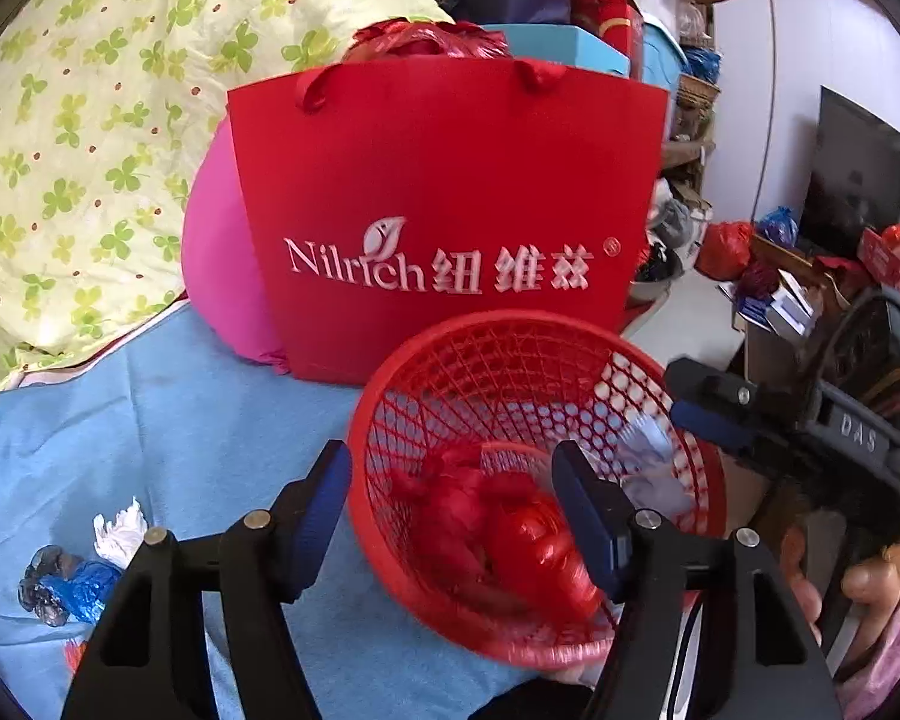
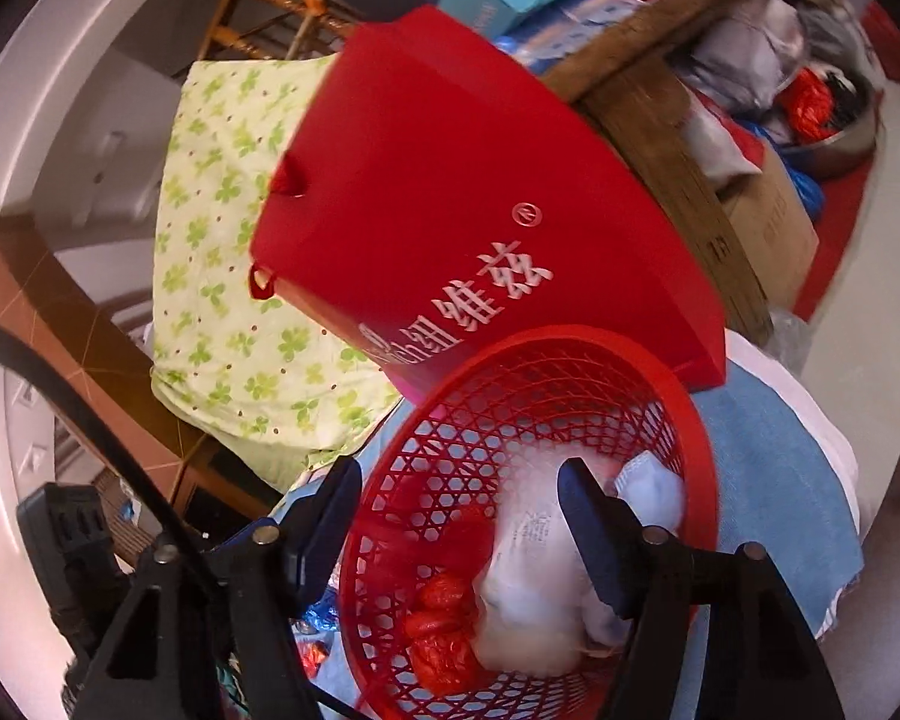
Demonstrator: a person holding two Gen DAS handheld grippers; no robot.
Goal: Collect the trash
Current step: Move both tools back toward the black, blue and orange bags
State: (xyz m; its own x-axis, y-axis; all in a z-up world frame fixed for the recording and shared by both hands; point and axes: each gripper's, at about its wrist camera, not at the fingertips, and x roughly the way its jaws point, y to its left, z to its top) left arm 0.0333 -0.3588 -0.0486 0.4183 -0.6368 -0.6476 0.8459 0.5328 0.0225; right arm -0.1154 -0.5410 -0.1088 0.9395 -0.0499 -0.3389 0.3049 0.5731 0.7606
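Both hand-held grippers, left (image 1: 450, 510) and right (image 2: 459, 525), gape wide, empty, straddling the basket (image 1: 384, 396) rim. Leftover wrappers (image 1: 72, 585) look light, crinkly; pinch mid-bunch.

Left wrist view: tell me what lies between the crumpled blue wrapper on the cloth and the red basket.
In the left wrist view, bare blue cloth separates the blue wrapper from the red basket; only the left gripper finger overlaps there.

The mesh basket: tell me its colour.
Red; the mesh basket shows best in the left wrist view.
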